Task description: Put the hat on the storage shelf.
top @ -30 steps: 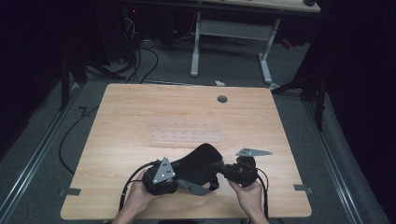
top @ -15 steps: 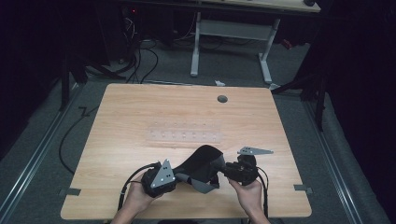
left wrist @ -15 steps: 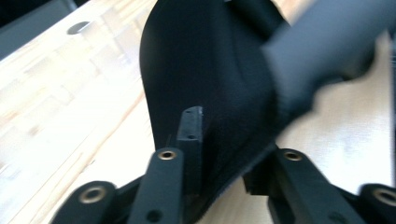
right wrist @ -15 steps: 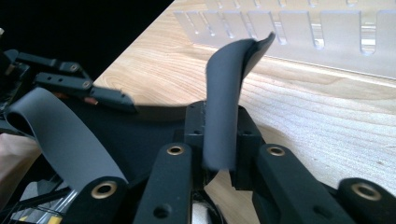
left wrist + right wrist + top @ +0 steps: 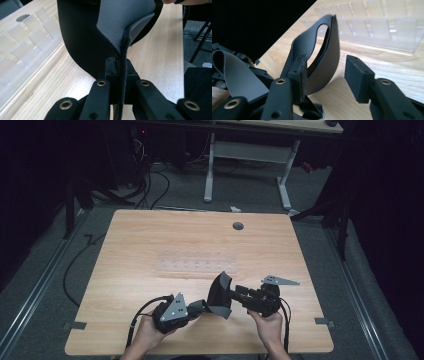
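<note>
I have the neoprene sleeve [image 5: 218,296] lifted near the desk's [image 5: 150,245] front edge. Left gripper [image 5: 121,68] fingers clamp its edge; right gripper [image 5: 329,75] fingers stand apart, one inside the opening. Second grasp outstanding.

Wooden table with a clear plastic rack, dark room behind.
The clear rack [image 5: 197,265] lies near the middle of the table [image 5: 150,240]; a round hole [image 5: 238,226] (a cable port) sits beyond it. Cables [image 5: 150,180] and a white desk frame [image 5: 247,157] stand past the table's far edge.
</note>
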Motion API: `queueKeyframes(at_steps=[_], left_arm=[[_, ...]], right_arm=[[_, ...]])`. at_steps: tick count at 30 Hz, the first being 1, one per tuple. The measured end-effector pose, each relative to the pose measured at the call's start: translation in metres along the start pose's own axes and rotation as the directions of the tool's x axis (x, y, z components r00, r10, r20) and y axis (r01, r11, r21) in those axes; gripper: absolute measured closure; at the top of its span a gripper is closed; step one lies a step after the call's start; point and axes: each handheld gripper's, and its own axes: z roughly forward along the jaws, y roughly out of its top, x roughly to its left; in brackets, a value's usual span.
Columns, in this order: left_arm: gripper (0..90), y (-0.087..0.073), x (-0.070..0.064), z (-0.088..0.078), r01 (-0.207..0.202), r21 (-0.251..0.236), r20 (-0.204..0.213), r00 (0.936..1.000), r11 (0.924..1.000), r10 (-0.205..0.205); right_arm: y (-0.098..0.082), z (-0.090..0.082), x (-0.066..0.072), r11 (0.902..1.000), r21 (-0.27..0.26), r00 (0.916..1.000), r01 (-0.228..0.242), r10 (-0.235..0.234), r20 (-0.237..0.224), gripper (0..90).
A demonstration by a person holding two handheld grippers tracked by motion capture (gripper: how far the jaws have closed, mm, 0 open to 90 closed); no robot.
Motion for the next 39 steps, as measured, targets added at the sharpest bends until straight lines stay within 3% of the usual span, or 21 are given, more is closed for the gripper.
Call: queueKeyframes(at_steps=[5,7,14,17,23,27,31,33,36,39], left_arm=[[86.5,0.008,0.005,-0.007,0.041,-0.049,-0.003,0.9991,0.998,-0.042],[86.5,0.01,0.006,-0.01,0.053,-0.064,-0.004,0.9986,0.9965,-0.053],[86.5,0.011,0.015,-0.017,0.076,-0.084,-0.034,0.9963,0.9936,-0.079],[86.4,0.012,0.017,-0.019,0.086,-0.098,-0.039,0.9952,0.9915,-0.09],[86.4,0.015,0.02,-0.022,0.103,-0.112,-0.045,0.9931,0.9884,-0.108],[86.4,0.016,0.023,-0.023,0.109,-0.122,-0.056,0.9916,0.9866,-0.116],[86.4,0.019,0.028,-0.024,0.125,-0.147,-0.072,0.9881,0.9812,-0.136],[86.4,0.021,0.03,-0.026,0.135,-0.164,-0.078,0.9857,0.9772,-0.149],[86.4,0.026,0.034,-0.027,0.138,-0.184,-0.09,0.9836,0.9732,-0.156],[86.3,0.033,0.036,-0.03,0.143,-0.207,-0.089,0.9825,0.9679,-0.164]], right_arm=[[-0.004,-0.007,-0.005,0.9996,-0.014,0.9986,0.024,-0.023,0.047,49.4],[-0.007,-0.008,-0.008,0.999,-0.007,0.9951,0.043,-0.043,0.089,48.5],[-0.02,-0.006,-0.024,0.9963,0.0,0.9687,0.086,-0.084,0.234,45.2],[-0.026,-0.006,-0.032,0.9952,0.016,0.9516,0.097,-0.097,0.292,45.0],[-0.032,-0.008,-0.048,0.991,0.051,0.9027,0.124,-0.134,0.409,44.6],[-0.036,-0.011,-0.06,0.9913,0.058,0.8756,0.118,-0.132,0.465,42.7],[-0.039,-0.014,-0.075,0.9897,0.089,0.8341,0.112,-0.142,0.533,42.1],[-0.04,-0.015,-0.079,0.9901,0.094,0.8239,0.104,-0.139,0.55,41.8],[-0.042,-0.017,-0.085,0.9885,0.109,0.8004,0.105,-0.149,0.581,41.0],[-0.041,-0.017,-0.089,0.9884,0.12,0.7915,0.093,-0.147,0.593,40.8]])
